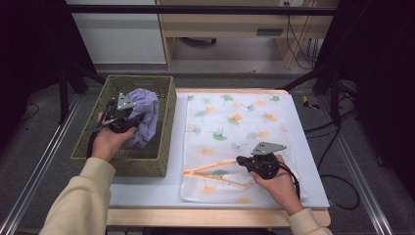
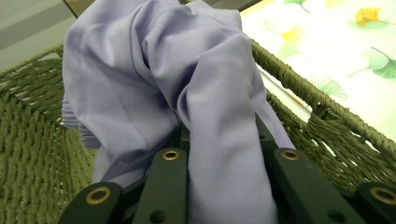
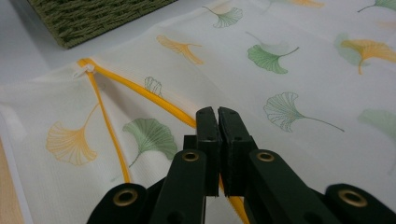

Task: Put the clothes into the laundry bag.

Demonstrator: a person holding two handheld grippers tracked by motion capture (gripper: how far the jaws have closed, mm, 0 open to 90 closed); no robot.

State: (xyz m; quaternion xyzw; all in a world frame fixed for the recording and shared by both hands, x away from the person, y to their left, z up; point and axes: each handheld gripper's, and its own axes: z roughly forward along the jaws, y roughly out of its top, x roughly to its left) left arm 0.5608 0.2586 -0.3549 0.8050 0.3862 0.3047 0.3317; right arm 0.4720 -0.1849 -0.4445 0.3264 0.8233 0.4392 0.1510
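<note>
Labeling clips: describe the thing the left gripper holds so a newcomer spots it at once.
Start at the green woven basket left of the leaf-print mesh bag. Inside it, the left gripper is shut on a bunched lavender cloth. It's the only plain, unpatterned fabric in the scene.

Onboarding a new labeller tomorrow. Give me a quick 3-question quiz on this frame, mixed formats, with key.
1. True or false: the left gripper is clamped on the lilac cloth above the green woven basket.
2. The right gripper pinches which part of the leaf-print bag?
A. a far corner
B. the orange zip edge at the open mouth
C. the white zip pull
3. Fill in: the bag lies flat on the ____ table top, beside the basket.

Key: 1 true; 2 B; 3 white.
</note>
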